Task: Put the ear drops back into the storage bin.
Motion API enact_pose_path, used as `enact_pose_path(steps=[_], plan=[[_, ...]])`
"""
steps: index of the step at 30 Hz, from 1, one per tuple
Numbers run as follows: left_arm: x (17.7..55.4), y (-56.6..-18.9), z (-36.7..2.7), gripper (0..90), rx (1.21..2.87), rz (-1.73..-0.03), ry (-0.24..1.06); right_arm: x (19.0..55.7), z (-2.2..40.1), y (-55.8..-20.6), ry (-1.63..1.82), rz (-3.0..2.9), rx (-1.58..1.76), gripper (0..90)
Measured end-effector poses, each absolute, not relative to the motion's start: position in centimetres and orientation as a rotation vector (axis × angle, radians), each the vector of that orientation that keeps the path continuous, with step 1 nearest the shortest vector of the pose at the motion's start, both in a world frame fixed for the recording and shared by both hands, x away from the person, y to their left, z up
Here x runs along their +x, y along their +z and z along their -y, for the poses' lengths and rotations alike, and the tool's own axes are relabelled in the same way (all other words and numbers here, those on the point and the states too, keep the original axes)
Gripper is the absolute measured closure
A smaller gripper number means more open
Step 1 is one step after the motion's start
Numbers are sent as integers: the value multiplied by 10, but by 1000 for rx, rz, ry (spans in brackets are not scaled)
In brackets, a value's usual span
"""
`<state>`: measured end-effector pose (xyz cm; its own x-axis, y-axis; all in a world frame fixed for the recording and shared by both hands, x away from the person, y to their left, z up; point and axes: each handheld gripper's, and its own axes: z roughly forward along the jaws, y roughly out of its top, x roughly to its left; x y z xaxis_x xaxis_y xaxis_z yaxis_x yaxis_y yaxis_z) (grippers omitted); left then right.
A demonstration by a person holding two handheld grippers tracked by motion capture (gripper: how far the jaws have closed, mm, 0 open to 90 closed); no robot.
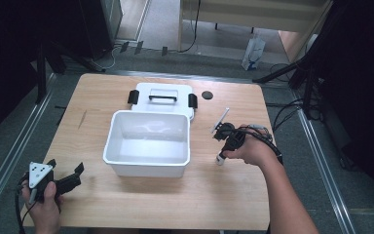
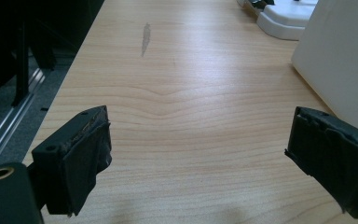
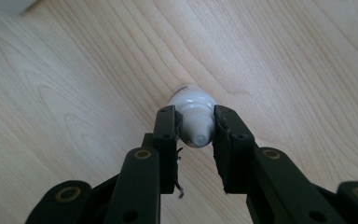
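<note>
From the high view, your right gripper (image 1: 220, 157) points down at the right side of the pale wooden table (image 1: 224, 195), its jaws closed on a small white bottle (image 1: 219, 159) that stands on the wood just under your hand (image 1: 251, 149). To its left, well apart, sits a white plastic box (image 1: 147, 144), rectangular with rounded corners and smooth glossy walls. Its flat white lid (image 1: 163, 96) lies just behind it, with a black handle and black clips at its two ends. A small round black disc (image 1: 207, 95) rests near the lid's right end. Your left gripper (image 1: 67, 175) is held near the table's front left corner, a grey three-cornered plate on top.

In the left gripper view, your left gripper (image 2: 198, 154) has its jaws wide apart, with bare wood grain between them. The pads are black and wrapped in wrinkled tape. The box's white wall (image 2: 340, 60) rises at the right, and the lid (image 2: 284, 16) shows beyond.

In the right gripper view, your right gripper (image 3: 195, 128) clamps the bottle (image 3: 193, 109) by its ribbed cap, one black pad pressed on each side. The bottle is round and smooth, standing on the wavy-grained table (image 3: 74, 93).
</note>
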<state>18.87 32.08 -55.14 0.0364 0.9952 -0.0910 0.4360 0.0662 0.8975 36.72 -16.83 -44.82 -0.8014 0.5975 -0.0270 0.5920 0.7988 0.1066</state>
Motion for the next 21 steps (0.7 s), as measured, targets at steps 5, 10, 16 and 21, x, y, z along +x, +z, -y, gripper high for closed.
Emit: enact_pose_path(steps=[5,10,16,21], plan=[[189,-551,-321,70,1489,-1524,862,369,163,-435,152,-2917,929,723],[189,-551,-321,70,1491,-1525,864,371,157,-418,187,-2909,914,722],[189,-551,-321,70,1492,-1525,864,370,150,-401,232,-2921,882,722],[189,-551,-321,70,1492,-1526,863,369,140,-386,240,-2955,820,722]])
